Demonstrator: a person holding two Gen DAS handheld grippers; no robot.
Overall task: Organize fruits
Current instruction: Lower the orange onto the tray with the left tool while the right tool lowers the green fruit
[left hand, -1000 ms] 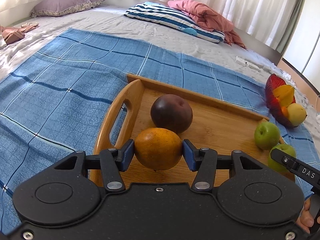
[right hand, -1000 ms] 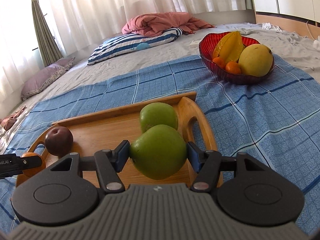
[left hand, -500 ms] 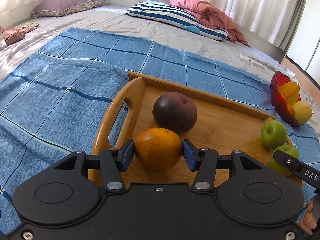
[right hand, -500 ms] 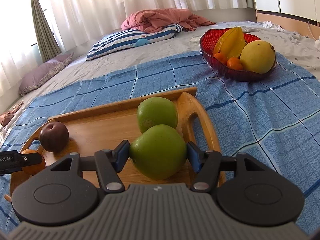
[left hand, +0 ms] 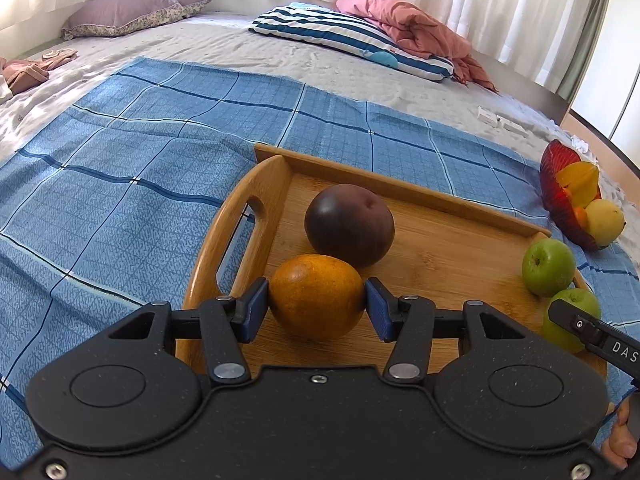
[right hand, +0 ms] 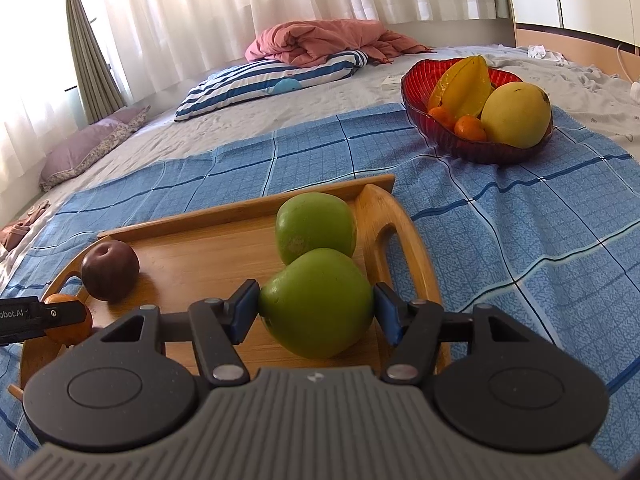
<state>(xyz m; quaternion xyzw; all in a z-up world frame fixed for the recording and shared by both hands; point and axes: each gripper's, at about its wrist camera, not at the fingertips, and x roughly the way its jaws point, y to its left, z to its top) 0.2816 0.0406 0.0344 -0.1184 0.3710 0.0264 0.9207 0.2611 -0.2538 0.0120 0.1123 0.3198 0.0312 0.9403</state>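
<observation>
On the blue checked cloth lies a wooden tray [left hand: 440, 264] with handles. My left gripper [left hand: 316, 305] is shut on an orange [left hand: 316, 294] low over the tray's left front corner. Just behind the orange a dark plum [left hand: 349, 224] rests on the tray. My right gripper [right hand: 316, 309] is shut on a green apple [right hand: 318, 300] at the tray's right end, beside the handle [right hand: 394, 232]. A second green apple [right hand: 316, 226] sits right behind the held one. Whether either held fruit touches the tray I cannot tell.
A red glass bowl [right hand: 414, 84] stands on the cloth beyond the tray's right end; it holds a starfruit [right hand: 466, 82], a yellow mango [right hand: 516, 114] and small oranges. Pillows and a pink blanket [right hand: 320, 40] lie far back on the bed.
</observation>
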